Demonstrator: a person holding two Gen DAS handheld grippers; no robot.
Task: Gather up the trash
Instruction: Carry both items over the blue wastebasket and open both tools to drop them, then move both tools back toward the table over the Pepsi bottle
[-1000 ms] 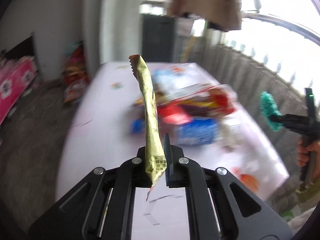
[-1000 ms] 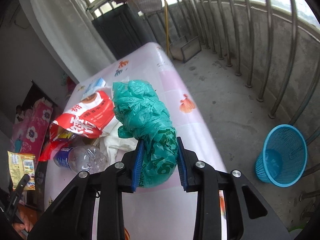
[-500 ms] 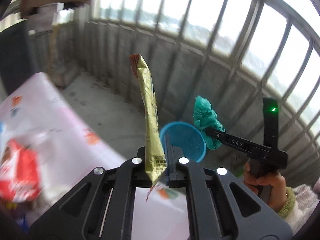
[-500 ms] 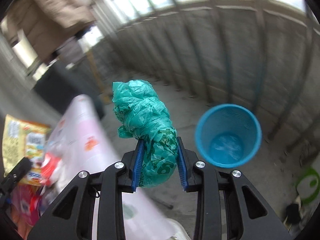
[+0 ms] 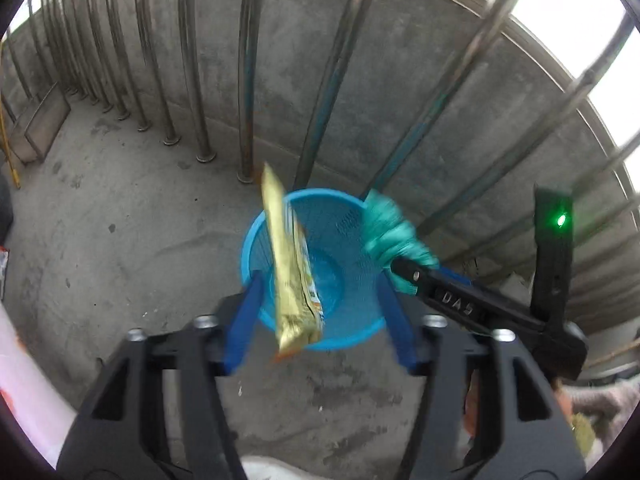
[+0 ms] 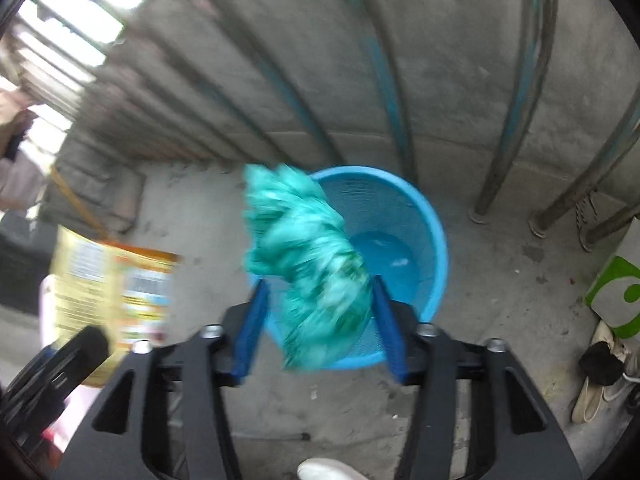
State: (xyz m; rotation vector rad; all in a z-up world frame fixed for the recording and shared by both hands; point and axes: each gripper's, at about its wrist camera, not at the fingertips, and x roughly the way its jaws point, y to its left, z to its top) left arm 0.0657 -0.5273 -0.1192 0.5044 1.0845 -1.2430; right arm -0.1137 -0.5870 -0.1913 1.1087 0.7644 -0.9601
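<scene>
Both jaws are opening now. A second ago I had each piece pinched over the table; now both grippers point down over the blue basket [image 5: 256,240]. Left gripper [image 5: 320,316]: pads spread, gold wrapper [image 5: 292,272] loose between them, touching neither pad as far as I can tell, hanging over the basket mouth. Right gripper [image 6: 320,320]: pads spread too, green plastic bag [image 6: 308,264] blurred between them, near its right pad; contact unclear. Bag sits over the basket's near-left rim. I judge both are release drops; the bag could clip the rim. Beyond: concrete floor [image 5: 120,220], then metal railing [image 5: 192,60].
</scene>
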